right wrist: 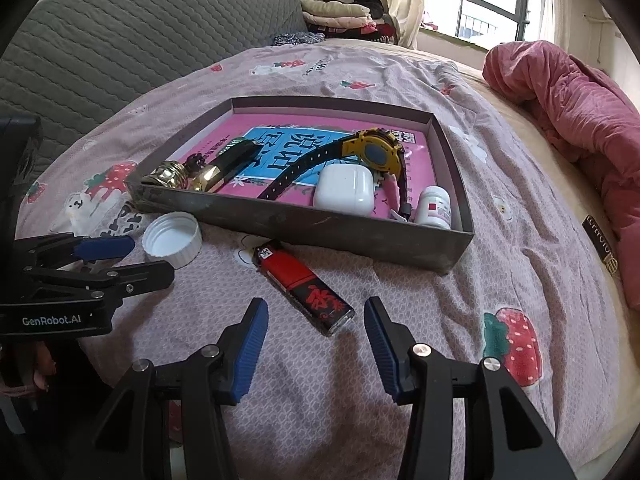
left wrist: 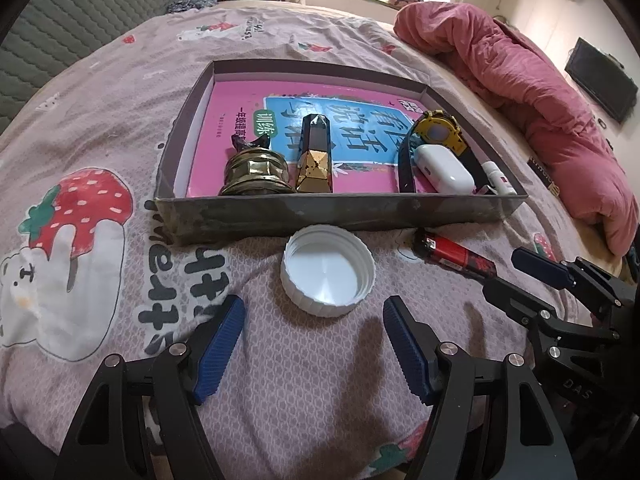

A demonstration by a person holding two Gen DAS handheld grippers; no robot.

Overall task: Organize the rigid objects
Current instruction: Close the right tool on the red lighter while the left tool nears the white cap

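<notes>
A white bottle cap (left wrist: 328,270) (right wrist: 173,240) lies open side up on the bedspread, just in front of a shallow grey box (left wrist: 320,216) (right wrist: 360,240). My left gripper (left wrist: 314,312) (right wrist: 120,258) hangs open just short of the cap, nothing between its blue pads. A red and black lighter (left wrist: 456,258) (right wrist: 304,286) lies to the right of the cap. My right gripper (right wrist: 316,312) (left wrist: 516,270) is open, its fingers either side of the lighter's near end without touching it. Inside the box are a pink book, a gold ornament (left wrist: 256,172), a yellow watch (right wrist: 374,152), a white earbud case (right wrist: 346,190) and a small pill bottle (right wrist: 436,206).
The bed is covered with a pink strawberry-print sheet (left wrist: 100,128). A pink quilt (left wrist: 540,92) (right wrist: 580,112) is bunched along the right side. A grey padded headboard (right wrist: 140,32) stands behind, with folded clothes and a window beyond.
</notes>
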